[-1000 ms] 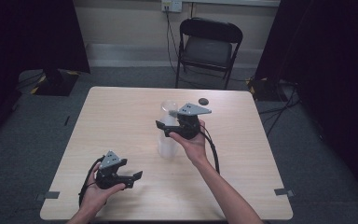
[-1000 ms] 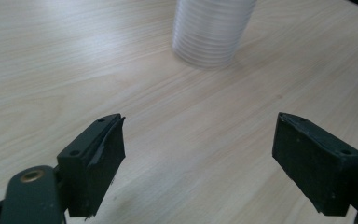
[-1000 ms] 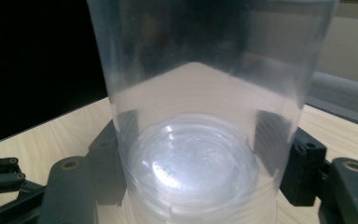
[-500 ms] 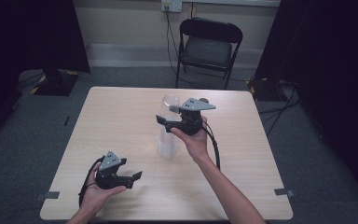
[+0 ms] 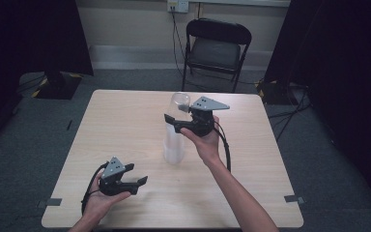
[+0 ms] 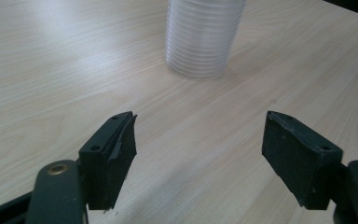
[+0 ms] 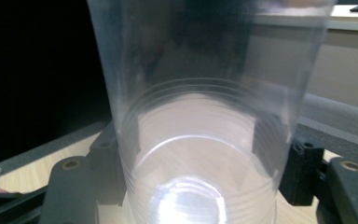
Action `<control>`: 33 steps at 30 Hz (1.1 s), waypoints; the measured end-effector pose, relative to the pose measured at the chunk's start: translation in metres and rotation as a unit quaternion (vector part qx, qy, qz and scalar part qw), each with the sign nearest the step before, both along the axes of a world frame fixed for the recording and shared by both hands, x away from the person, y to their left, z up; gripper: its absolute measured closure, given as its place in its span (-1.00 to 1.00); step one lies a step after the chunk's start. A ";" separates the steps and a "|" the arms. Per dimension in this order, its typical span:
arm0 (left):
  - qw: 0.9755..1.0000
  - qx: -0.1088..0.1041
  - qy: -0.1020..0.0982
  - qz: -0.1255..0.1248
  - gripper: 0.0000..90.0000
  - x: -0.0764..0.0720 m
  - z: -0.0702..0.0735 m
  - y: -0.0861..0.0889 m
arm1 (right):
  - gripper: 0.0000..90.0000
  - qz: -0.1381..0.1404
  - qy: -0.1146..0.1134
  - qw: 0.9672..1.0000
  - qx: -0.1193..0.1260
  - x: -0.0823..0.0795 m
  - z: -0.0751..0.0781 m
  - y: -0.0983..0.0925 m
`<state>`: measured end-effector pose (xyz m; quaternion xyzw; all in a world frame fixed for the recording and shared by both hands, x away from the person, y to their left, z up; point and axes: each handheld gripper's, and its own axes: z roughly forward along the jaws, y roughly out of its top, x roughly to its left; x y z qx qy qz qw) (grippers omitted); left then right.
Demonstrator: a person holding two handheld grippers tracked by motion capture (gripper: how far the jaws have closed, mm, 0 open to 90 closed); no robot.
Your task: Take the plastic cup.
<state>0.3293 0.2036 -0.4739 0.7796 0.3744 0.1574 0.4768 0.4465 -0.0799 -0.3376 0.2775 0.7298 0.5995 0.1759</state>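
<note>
Gripping a clear plastic cup (image 5: 180, 102) above the tall stack of clear plastic cups (image 5: 174, 145) mid-table, the right gripper (image 5: 174, 121) pinches it; the left gripper (image 5: 137, 176) (jaws just narrowing, nothing between) sits spread near the wooden table's (image 5: 125, 121) front edge.

A light wooden table (image 5: 125, 121) stands on grey carpet (image 5: 38, 121). Behind its far edge stands a black folding chair (image 5: 216, 48), against a pale wall with a socket (image 5: 177, 6), from which a cable (image 5: 176, 34) hangs. Dark curtains (image 5: 24, 38) flank both sides. Tape marks (image 5: 53, 202) lie by the near corners.
</note>
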 end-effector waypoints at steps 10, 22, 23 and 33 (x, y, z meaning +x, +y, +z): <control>1.000 -0.018 -0.002 -0.009 -0.43 -0.001 0.001 -0.003 | -0.27 0.007 0.002 1.000 0.019 -0.008 0.009 -0.009; 0.999 -0.041 0.006 -0.020 -0.36 -0.001 0.003 -0.004 | -0.27 -0.007 0.016 0.999 0.032 -0.025 0.017 -0.029; 0.999 -0.043 0.006 -0.021 -0.35 -0.001 0.003 -0.004 | -0.27 -0.007 0.018 0.999 0.034 -0.027 0.017 -0.032; 0.998 -0.054 -0.011 -0.030 -0.27 -0.005 0.007 -0.010 | -0.25 -0.033 0.047 0.997 0.049 -0.041 0.009 -0.063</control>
